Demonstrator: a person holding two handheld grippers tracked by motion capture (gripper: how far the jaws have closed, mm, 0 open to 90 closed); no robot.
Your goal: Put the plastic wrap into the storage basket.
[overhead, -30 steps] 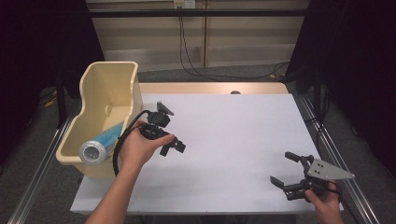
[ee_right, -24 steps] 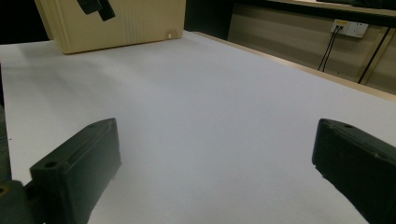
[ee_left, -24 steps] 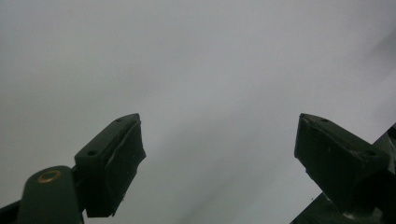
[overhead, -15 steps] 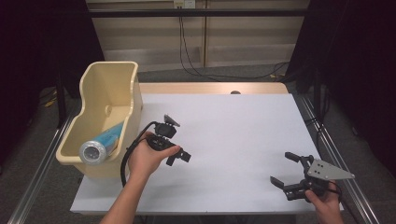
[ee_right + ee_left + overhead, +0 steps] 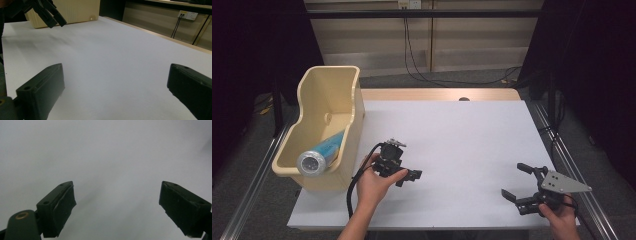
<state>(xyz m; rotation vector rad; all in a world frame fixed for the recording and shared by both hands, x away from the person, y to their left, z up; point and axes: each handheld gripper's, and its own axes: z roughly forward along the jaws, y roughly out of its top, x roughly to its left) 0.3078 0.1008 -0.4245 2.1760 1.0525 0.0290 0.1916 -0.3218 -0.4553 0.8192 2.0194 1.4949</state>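
Left gripper lower and nearer than before, right gripper unmoved

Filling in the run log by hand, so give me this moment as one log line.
left gripper: open, empty, above white table | right gripper: open, empty, near right corner | blue can: lying in beige bin

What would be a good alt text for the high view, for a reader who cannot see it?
Seen from above, a person holds two open grippers over a white table: the left gripper near a cream bin, the right gripper near the table's front right corner. A blue tube with a silver cap lies tilted inside the bin, which stands at the table's left edge.
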